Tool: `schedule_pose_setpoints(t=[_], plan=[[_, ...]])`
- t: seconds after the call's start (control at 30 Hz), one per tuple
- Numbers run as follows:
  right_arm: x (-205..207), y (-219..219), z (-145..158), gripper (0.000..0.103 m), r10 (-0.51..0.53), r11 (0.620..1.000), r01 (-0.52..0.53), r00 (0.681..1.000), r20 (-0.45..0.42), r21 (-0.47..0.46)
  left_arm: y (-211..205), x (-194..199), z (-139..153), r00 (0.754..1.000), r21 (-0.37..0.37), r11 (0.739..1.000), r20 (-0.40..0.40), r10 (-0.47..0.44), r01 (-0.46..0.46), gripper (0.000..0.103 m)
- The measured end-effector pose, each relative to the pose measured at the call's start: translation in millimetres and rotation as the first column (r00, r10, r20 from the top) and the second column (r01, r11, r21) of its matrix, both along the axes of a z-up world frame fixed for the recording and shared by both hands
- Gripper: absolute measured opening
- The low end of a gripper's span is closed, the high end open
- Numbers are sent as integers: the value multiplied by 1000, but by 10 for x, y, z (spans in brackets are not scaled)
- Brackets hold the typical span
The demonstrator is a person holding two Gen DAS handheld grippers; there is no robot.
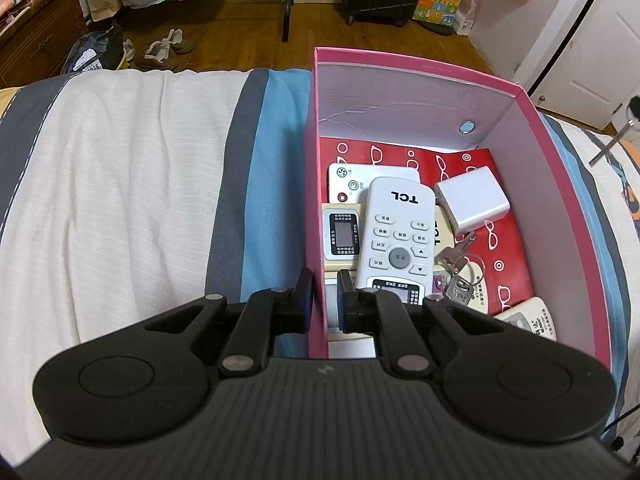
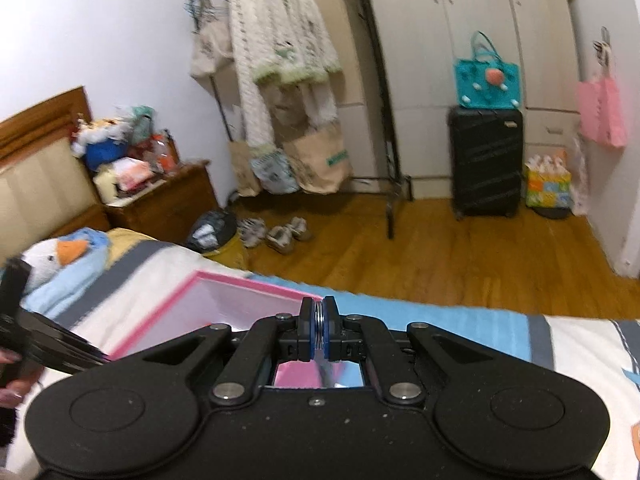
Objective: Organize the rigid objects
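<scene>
A pink cardboard box (image 1: 532, 128) with a pale lining is sitting on the striped bed cover (image 1: 120, 168), holding a white TCL remote control (image 1: 396, 232), a white plug adapter (image 1: 472, 204), a bunch of silver keys (image 1: 456, 268) and smaller remotes. The left gripper (image 1: 325, 300) is pinching the box's left wall between its pads. The right gripper (image 2: 319, 330) is clamping a thin, shiny metal-edged disc (image 2: 319, 328) above the bed, just beside the box's corner (image 2: 248, 292).
</scene>
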State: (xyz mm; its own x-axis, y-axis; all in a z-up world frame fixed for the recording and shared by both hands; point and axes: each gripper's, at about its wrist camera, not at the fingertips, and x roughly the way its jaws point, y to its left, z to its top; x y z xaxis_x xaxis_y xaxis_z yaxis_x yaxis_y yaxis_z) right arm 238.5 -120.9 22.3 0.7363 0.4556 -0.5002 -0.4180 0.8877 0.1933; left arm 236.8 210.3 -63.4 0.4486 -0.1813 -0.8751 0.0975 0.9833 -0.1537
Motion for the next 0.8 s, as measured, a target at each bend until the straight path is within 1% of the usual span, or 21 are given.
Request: schedule_pose_setpoints(t=[0.13, 0.3, 0.4, 0.57, 0.73, 0.8], plan=[[-46, 221, 123, 6, 74, 997, -75, 997, 5, 5, 17, -17, 11, 1000, -11, 1000, 3, 0, 0, 10], [-20, 533, 96, 6, 166, 986, -167, 986, -22, -27, 45, -36, 17, 1000, -24, 1000, 8, 2, -2, 10], [15, 700, 12, 6, 214, 975, -216, 975, -55, -43, 60, -38, 16, 1000, -31, 1000, 9, 3, -3, 10], [98, 924, -213, 6, 272, 957, -281, 955, -119, -69, 64, -40, 14, 1000, -32, 999, 9, 3, -3, 10], [293, 1141, -488, 6, 273, 944, -306, 935, -227, -122, 65, -39, 14, 1000, -32, 999, 8, 3, -3, 10], [341, 1212, -567, 6, 269, 939, -312, 929, -255, -146, 66, -39, 14, 1000, -32, 999, 8, 3, -3, 10]])
